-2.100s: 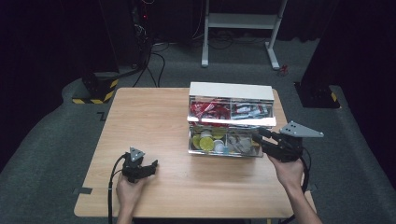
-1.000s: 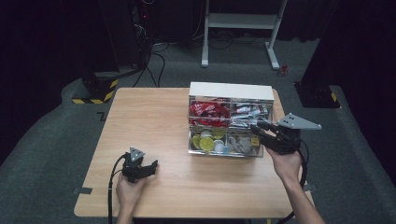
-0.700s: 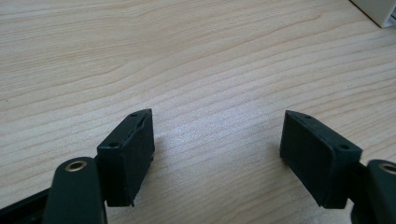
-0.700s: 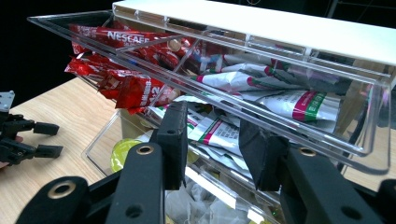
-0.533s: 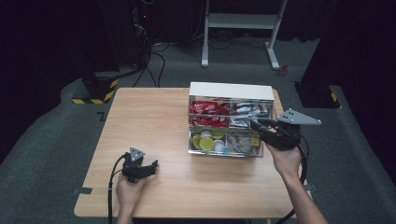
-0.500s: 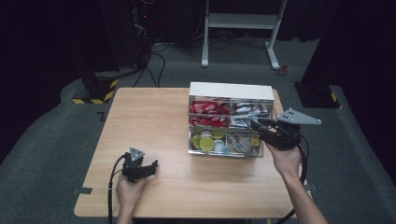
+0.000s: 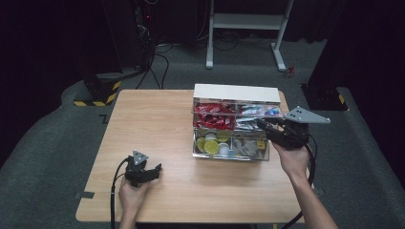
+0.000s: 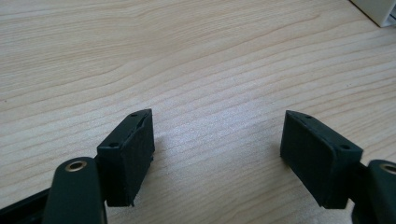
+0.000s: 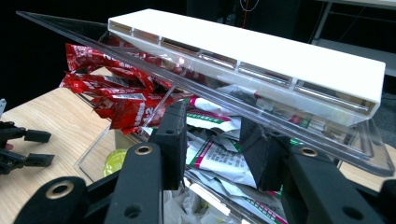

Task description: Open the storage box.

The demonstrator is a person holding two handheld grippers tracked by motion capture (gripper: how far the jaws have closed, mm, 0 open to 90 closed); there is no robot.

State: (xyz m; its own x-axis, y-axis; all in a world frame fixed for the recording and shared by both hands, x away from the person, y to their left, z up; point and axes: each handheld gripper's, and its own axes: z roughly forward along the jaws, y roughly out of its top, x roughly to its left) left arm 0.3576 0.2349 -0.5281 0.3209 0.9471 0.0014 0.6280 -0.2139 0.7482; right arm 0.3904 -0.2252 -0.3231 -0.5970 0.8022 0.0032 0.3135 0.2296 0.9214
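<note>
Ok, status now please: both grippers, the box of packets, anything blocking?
Left gripper open, low over bare table. Right gripper jaws just opening over white-green packets in clear box, nothing pinched. Tilted clear flap close above jaws.

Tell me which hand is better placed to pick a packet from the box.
Right. Its tongs, jaws just opening with nothing between them, hang over the white-green packets in the box; the left tongs rest far off on the table.
</note>
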